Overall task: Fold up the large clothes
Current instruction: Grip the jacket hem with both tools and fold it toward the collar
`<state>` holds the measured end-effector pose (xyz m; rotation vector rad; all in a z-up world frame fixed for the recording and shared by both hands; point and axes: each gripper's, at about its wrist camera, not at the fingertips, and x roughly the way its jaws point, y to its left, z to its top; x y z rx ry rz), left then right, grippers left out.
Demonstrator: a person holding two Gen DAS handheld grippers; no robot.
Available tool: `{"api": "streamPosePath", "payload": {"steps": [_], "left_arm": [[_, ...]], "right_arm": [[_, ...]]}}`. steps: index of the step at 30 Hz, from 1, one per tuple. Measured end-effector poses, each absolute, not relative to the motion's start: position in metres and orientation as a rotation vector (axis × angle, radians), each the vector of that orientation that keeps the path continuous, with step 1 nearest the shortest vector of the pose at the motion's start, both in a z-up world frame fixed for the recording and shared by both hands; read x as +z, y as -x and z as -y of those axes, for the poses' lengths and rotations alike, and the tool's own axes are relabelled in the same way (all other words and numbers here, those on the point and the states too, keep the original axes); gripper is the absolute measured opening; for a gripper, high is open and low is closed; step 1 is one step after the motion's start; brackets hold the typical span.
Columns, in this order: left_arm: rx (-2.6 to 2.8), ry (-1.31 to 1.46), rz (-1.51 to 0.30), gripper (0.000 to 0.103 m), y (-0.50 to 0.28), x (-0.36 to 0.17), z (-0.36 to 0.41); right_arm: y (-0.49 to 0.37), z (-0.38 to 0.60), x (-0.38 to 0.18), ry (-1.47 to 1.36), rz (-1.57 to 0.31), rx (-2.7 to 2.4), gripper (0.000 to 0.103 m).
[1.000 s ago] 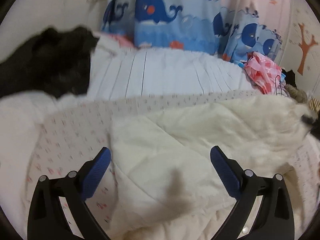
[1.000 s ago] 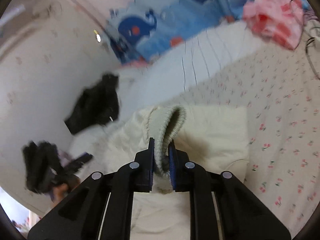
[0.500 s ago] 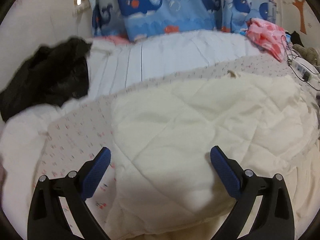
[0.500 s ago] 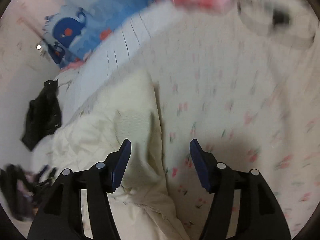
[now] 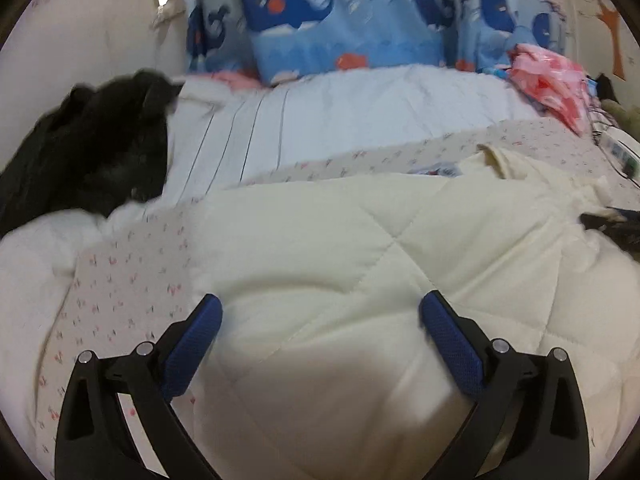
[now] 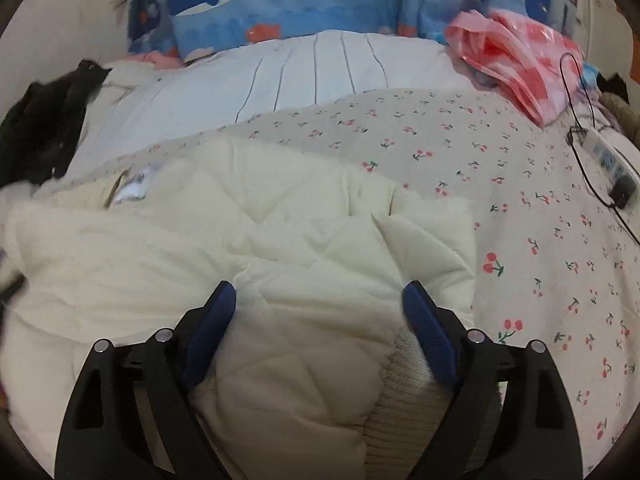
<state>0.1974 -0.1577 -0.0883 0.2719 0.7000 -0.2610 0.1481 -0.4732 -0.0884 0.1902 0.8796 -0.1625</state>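
Cream quilted jacket lies spread on the bed, directly ahead of and beneath both tools. The left tool hangs over it with its blue pads wide apart and nothing between them. The right tool is likewise spread, its pads standing to either side of a fold of the jacket without pinching it; a ribbed knit cuff sits just under its right pad. A white label shows on the jacket ahead and to the left of the right tool.

Beyond the jacket stretches a cherry-print bedsheet, then a pale striped duvet and a blue whale-print cushion. A black garment is heaped far left of the left tool. Far right of the right tool lie a pink plastic bag and a white power strip with a black cable.
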Motion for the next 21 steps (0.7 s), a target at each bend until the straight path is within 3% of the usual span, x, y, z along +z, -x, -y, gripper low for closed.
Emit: {"api": "streamPosePath", "payload": {"steps": [2,6,9,11,13,15,19,21], "left_arm": [[-0.231,-0.288,-0.667,0.097,-0.191,-0.082,0.157],[-0.196,-0.331,-0.482,0.097,-0.161,-0.061,0.161],[-0.204,-0.324,-0.399,0.097,-0.153,-0.053,0.163],[-0.221,-0.342,-0.492,0.097,-0.170,-0.063,0.169],[-0.251,-0.321,-0.653,0.097,-0.193,-0.086,0.165],[-0.246,-0.254,-0.682,0.097,-0.196,-0.084,0.153],[-0.217,-0.274,-0.500,0.097,-0.168,-0.056,0.150],[-0.214,-0.330,-0.445,0.097,-0.162,-0.056,0.154]], "right_arm": [[-0.146,0.473,-0.077,-0.208,-0.909,-0.163,0.082],[-0.131,0.479,-0.034,-0.207,-0.733,-0.181,0.085],[-0.147,0.489,-0.067,-0.156,-0.813,-0.250,0.089],[-0.152,0.509,-0.107,-0.261,-0.878,-0.226,0.096],[-0.148,0.525,-0.105,-0.389,-0.882,-0.194,0.096],[-0.148,0.524,-0.097,-0.403,-0.925,-0.198,0.096],[-0.134,0.524,-0.061,-0.372,-0.756,-0.207,0.096],[-0.143,0.526,-0.081,-0.335,-0.811,-0.256,0.096]]}}
